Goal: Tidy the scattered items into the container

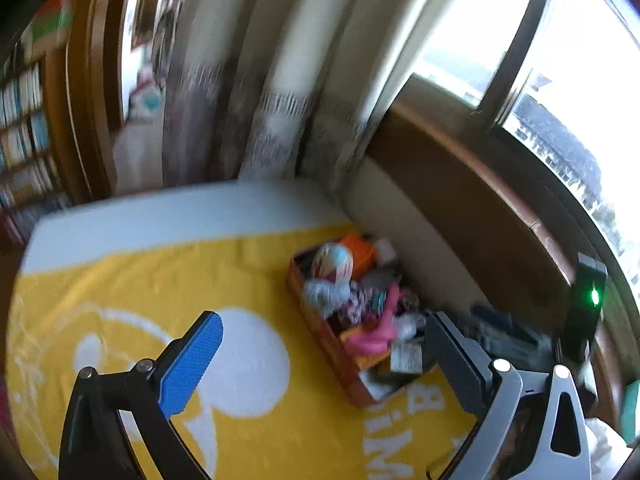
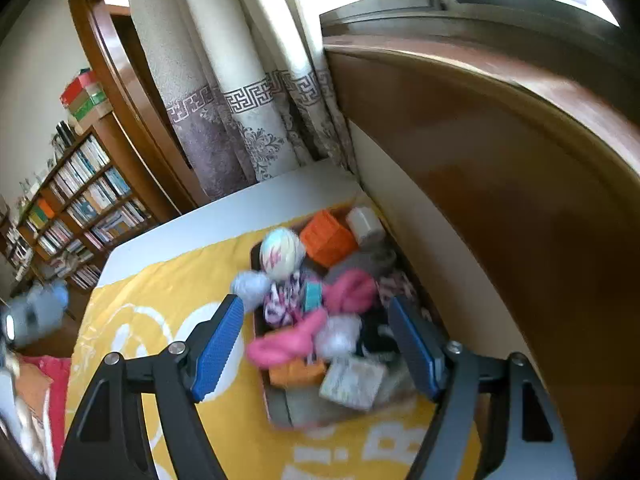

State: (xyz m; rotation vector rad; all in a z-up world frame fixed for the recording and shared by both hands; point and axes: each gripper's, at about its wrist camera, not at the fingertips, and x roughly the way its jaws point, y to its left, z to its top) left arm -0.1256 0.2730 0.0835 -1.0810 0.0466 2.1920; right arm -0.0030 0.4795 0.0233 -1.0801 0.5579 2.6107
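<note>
yellow cloth (image 2: 168,280) with white print covers the bed, and the brown container (image 2: 276,408) sits on it near the corner, close beside the pale wall panel under the wooden sill (image 2: 500,128). much of the container's rim is hidden by what is heaped inside: a white ball with pink and blue marks (image 2: 280,254), an orange ribbed box (image 2: 328,240), a pale fluffy puff (image 2: 250,286), a pink twisted cloth (image 2: 292,340) that spills over the near-left edge, and a flat printed packet (image 2: 352,384) at the front. motion blur smears these things in both views, so the smaller pieces between them cannot be told apart. in the left wrist view the far right end of the container (image 1: 320,328) is cut off by a gripper finger, and a dark blurred heap beyond it is too vague to name.

the right gripper (image 2: 320,344) points steeply down at the container, its jaws spread apart on either side of the pile as seen, nothing pinched between the blue pads (image 2: 218,348). the left gripper (image 1: 320,356) also tilts down, off to the container's left over the cloth, its jaws standing very wide and empty; one pad (image 1: 192,364) shows blue, the other finger shows a dark grey face. a bookshelf (image 2: 76,208) and patterned curtains (image 2: 240,120) stand behind.
</note>
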